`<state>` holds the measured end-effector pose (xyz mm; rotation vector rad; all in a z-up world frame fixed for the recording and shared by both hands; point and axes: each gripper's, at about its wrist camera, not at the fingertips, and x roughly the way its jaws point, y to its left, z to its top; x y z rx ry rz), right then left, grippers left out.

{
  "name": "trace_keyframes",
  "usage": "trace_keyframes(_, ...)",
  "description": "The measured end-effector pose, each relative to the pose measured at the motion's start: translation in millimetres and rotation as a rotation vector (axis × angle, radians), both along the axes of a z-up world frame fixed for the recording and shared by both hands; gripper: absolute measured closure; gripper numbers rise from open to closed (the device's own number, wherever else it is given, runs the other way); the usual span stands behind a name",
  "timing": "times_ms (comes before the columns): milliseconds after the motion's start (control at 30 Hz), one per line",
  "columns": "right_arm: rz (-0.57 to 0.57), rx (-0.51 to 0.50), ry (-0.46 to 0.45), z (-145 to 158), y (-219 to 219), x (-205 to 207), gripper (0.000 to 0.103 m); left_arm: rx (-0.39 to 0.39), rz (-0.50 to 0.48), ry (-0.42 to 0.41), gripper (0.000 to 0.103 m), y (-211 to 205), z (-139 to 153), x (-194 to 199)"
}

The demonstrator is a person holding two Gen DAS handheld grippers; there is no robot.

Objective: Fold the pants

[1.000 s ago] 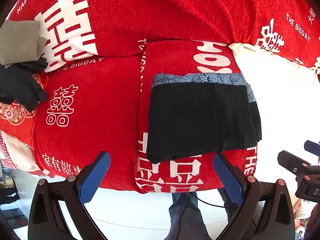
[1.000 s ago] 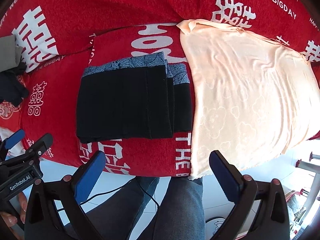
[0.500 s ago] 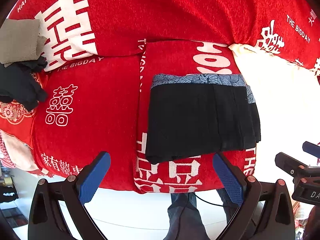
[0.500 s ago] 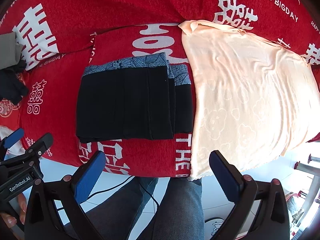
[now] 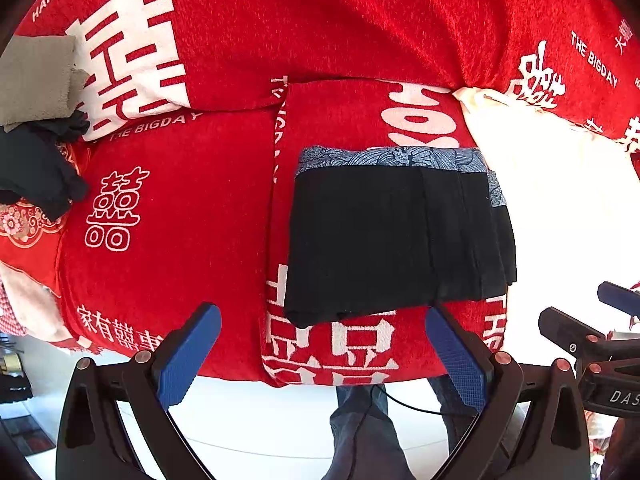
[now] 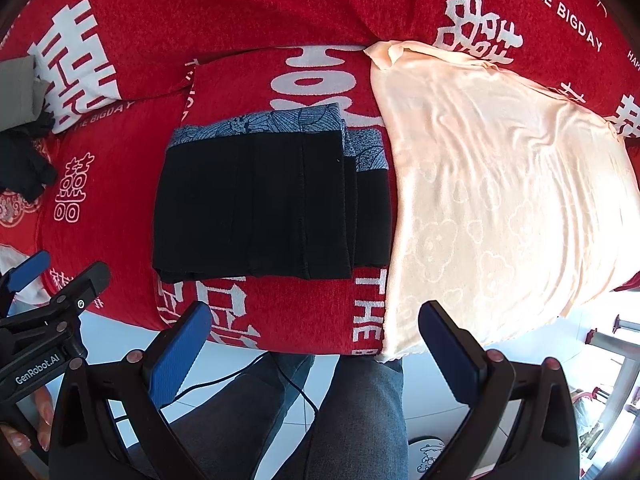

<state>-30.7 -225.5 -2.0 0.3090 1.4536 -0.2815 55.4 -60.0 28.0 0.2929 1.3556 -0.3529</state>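
Lying mid-frame in both views, the pants [image 5: 396,236] are already a compact black stack w/ the blue patterned waistband [image 5: 392,157] along the top edge, resting on a red cushion [image 5: 332,352] w/ white characters. Left gripper [image 5: 322,344] hangs at bottom of its frame, jaws spread wide, nothing between them; right gripper [image 6: 316,344] likewise released & empty, low in its frame. Both sit off the cushion's front edge, clear of the cloth.

Key relation: pants lie straight ahead of & above both sets of fingers. In the left view the stack's bottom edge sits just above the right-hand blue pad [image 5: 454,354]; in the right view the stack is up & left of centre, so left gripper looks a bit nearer — judgement only. Long axis runs left-right across frame, folded layers stepped toward frame right. A peach cloth [image 6: 500,184] lies at frame right, touching the stack's right side. Fold looks near done or done; any further fold would prob go side to side.
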Motion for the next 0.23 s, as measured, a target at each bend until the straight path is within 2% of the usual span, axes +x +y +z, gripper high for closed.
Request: trace_keyframes(233,0.005,0.001,0.000,-0.5,2.5,0.6,0.000,-0.012,0.011,0.000,0.000,1.7,0.6,2.1)
